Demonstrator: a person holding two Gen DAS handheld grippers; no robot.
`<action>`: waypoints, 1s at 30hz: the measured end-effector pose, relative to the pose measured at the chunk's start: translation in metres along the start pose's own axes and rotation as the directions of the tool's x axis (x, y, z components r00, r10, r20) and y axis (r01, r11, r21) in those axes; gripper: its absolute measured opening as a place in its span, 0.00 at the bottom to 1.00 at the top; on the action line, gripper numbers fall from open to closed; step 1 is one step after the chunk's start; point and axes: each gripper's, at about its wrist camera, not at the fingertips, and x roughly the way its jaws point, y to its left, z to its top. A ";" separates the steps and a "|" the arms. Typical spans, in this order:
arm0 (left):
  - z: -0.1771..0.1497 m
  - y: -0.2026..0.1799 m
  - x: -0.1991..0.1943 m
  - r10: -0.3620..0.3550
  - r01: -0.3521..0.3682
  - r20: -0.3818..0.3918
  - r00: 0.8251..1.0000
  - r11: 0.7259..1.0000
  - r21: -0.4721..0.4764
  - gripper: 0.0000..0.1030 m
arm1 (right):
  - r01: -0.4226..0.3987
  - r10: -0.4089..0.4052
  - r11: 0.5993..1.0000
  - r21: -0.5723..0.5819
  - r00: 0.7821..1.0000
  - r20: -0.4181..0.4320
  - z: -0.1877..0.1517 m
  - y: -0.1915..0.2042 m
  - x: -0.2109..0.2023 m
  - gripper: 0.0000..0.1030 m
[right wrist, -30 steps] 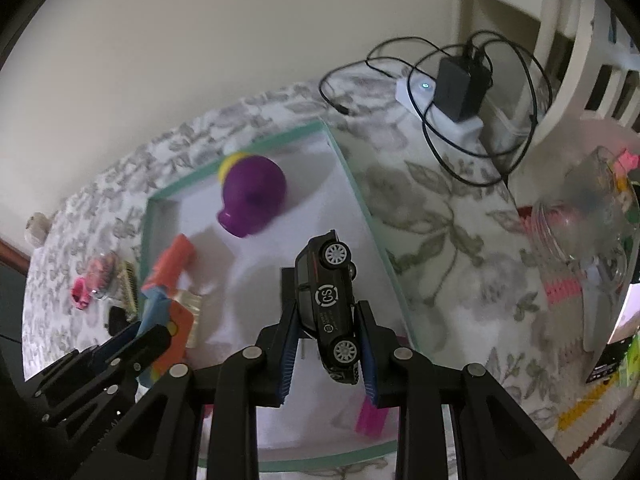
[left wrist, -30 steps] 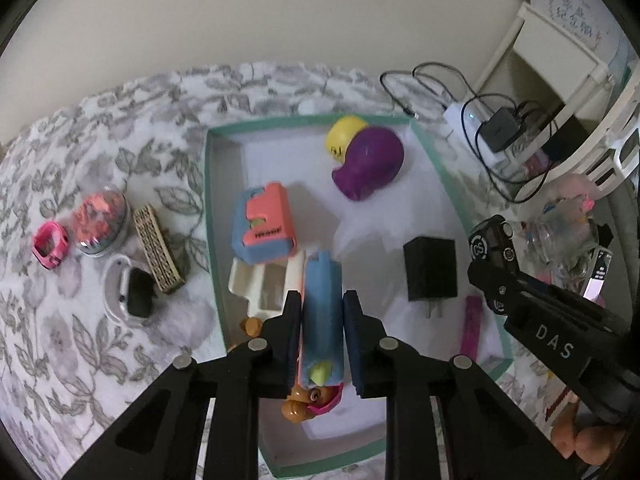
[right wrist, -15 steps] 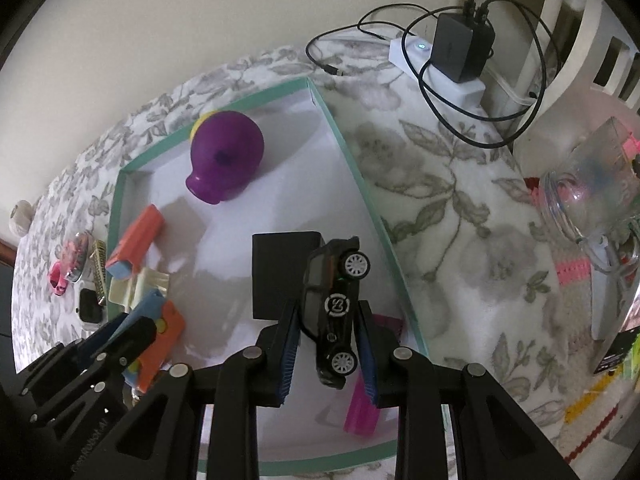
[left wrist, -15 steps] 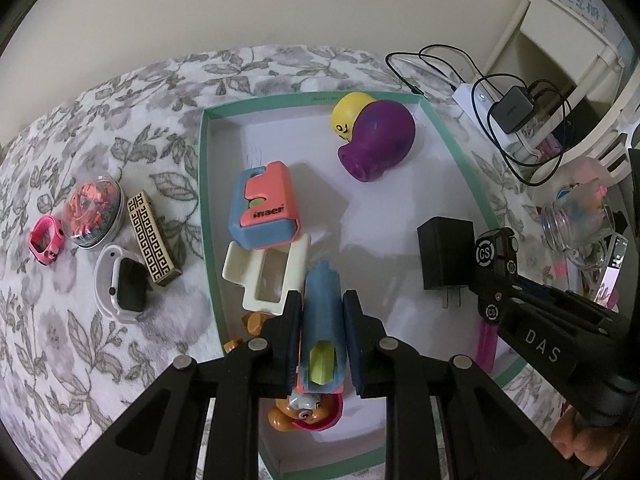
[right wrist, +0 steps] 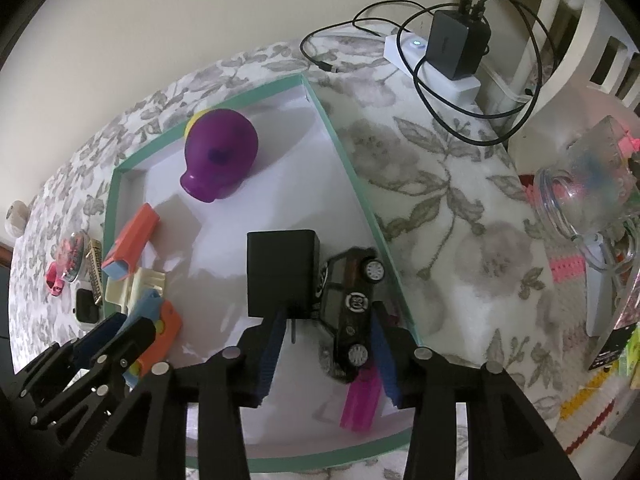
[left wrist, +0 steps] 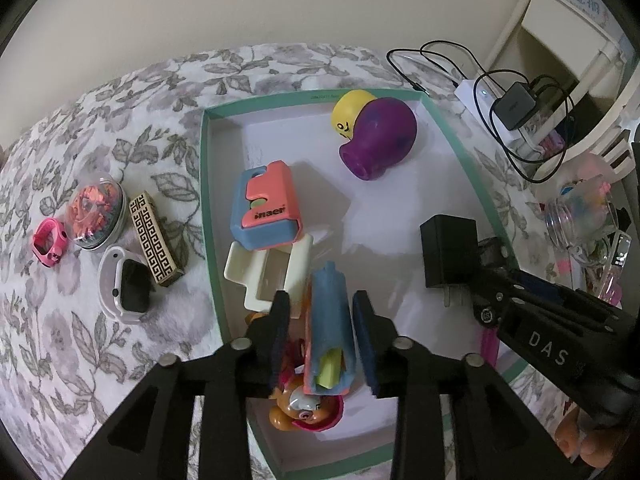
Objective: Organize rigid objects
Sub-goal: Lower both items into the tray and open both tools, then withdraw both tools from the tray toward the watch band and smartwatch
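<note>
Both claws hang over the green-rimmed tray [left wrist: 206,216], jaws parted after just opening. In the left wrist view, the left claw [left wrist: 320,330] stands spread around a blue and orange toy [left wrist: 328,320], with a gap showing on each side, so the pads no longer press it. That toy lies in the lower middle of the frame, resting partly on a small bear figure [left wrist: 304,408] and beside a cream plastic piece [left wrist: 264,276]. Its long axis runs up and down the frame, the yellow-green tab end toward the camera.

In the right wrist view, the right claw [right wrist: 326,354] is likewise spread, and a black toy car [right wrist: 352,312] sits between the jaws, freed, near the tray's right wall. It lies on its side, wheels facing right, long axis running from lower middle up toward the upper right, tight against a black charger [right wrist: 282,272] and partly on a pink strip [right wrist: 360,400].

Both toys look like hard, light plastic: stiff, not fragile, somewhat slick. I judge the flat long sides the best places to pinch; the car's wheels would roll under a pad.

Farther up the tray lie a purple bulb-shaped toy [left wrist: 380,140] with a yellow ball [left wrist: 350,114]. Outside, at the left, a patterned box [left wrist: 152,240] and a watch [left wrist: 124,284] wait on the floral cloth [left wrist: 100,360].
</note>
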 end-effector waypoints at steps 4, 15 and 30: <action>0.000 0.001 -0.001 -0.005 0.005 0.002 1.000 1.000 -0.005 0.39 | -0.004 0.004 1.000 -0.004 1.000 0.015 0.002 0.001 -0.007 0.45; 0.011 0.005 -0.046 -0.051 0.054 0.093 0.994 0.998 -0.035 0.46 | -0.029 0.035 0.998 -0.047 0.991 0.126 0.009 0.015 -0.052 0.45; 0.021 0.055 -0.067 0.049 -0.025 0.133 0.990 0.984 -0.177 0.80 | -0.025 0.045 0.992 -0.124 0.985 0.164 0.010 0.042 -0.066 0.69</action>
